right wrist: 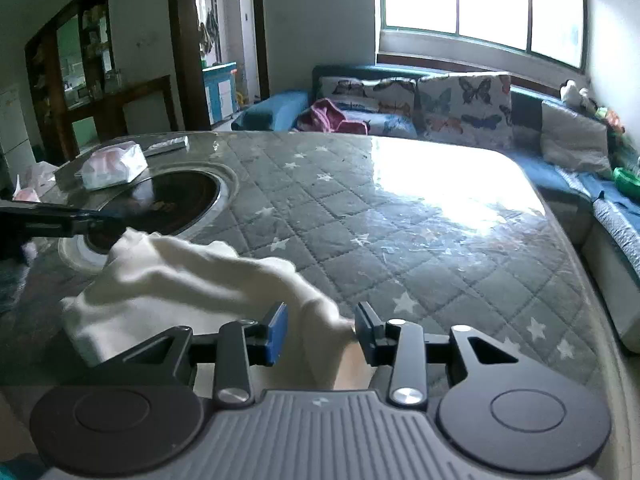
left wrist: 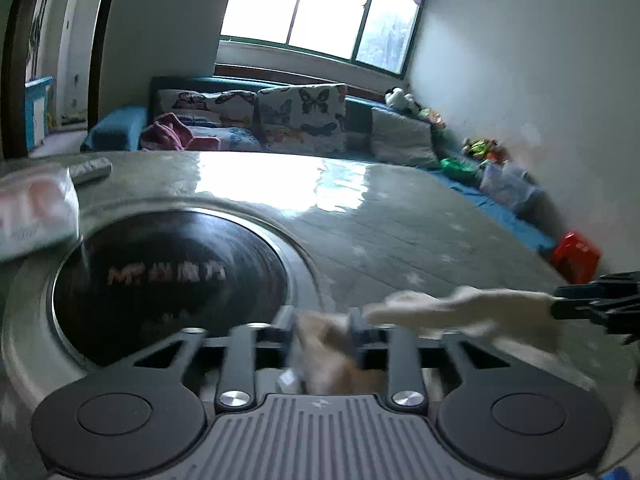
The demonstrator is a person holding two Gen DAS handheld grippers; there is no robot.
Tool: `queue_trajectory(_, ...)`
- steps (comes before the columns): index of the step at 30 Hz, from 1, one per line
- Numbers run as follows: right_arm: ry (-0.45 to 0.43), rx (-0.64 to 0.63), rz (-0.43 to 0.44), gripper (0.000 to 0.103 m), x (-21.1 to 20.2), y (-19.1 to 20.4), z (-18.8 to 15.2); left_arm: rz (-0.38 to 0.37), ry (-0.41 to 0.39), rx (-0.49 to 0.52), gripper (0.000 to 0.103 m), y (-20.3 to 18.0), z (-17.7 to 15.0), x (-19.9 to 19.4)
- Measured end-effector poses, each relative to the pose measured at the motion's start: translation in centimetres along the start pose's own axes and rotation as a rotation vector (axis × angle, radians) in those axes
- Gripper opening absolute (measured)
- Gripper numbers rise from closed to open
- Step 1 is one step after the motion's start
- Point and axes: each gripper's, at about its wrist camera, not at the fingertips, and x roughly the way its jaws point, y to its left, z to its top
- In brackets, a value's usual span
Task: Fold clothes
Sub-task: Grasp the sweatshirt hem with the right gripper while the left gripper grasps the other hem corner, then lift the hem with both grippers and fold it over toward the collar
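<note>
The right gripper (right wrist: 322, 328) stands parted around the cream garment (right wrist: 188, 280), low in frame, not clamping it. The left gripper (left wrist: 322, 326) pinches the garment's other end (blurred). The cloth spans the quilted table (right wrist: 400, 220) beside a round black cooktop (left wrist: 168, 276), lower left.

Motion blur smears the pale garment (left wrist: 440, 308) and the lettering on the dark round plate (left wrist: 168, 274) in the left wrist view. The left tool (right wrist: 60, 222) is cut off by the right wrist view's edge, and the garment's near end drops out of sight behind the right tool (right wrist: 322, 328).
</note>
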Motion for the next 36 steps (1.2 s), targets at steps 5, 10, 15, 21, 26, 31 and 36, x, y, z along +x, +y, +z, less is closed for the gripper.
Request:
queue_trajectory(5,0.032,0.001,0.065,0.040,-2.0,1.8,-2.2,-0.021,0.044,-0.030,0.041,-0.9,-2.4,-2.1)
queue_trajectory(10,0.060,0.002,0.060,0.037,-3.0,2.8,-3.8,-0.009,0.088,-0.032,0.039,-1.7,-3.7,-1.5)
queue_trajectory(15,0.082,0.015,0.050,0.032,-3.2,2.9,-5.2,-0.020,0.067,-0.037,0.022,-1.9,-3.9,-2.4)
queue_trajectory(21,0.085,0.048,0.046,0.004,-3.2,2.3,-6.0,-0.037,0.033,-0.045,0.003,-2.1,-4.0,-3.6)
queue_trajectory(26,0.058,0.035,0.081,0.004,-5.3,2.1,-5.7,-0.043,0.056,-0.067,0.003,-1.9,-4.6,-4.5)
queue_trajectory(31,0.140,-0.003,0.119,0.005,-4.8,2.7,-6.5,-0.044,0.101,-0.095,0.005,-1.4,-5.5,-5.3)
queue_trajectory(36,0.101,-0.020,0.113,0.008,-6.1,2.2,-5.1,-0.038,0.058,-0.048,0.009,-1.5,-4.1,-6.8)
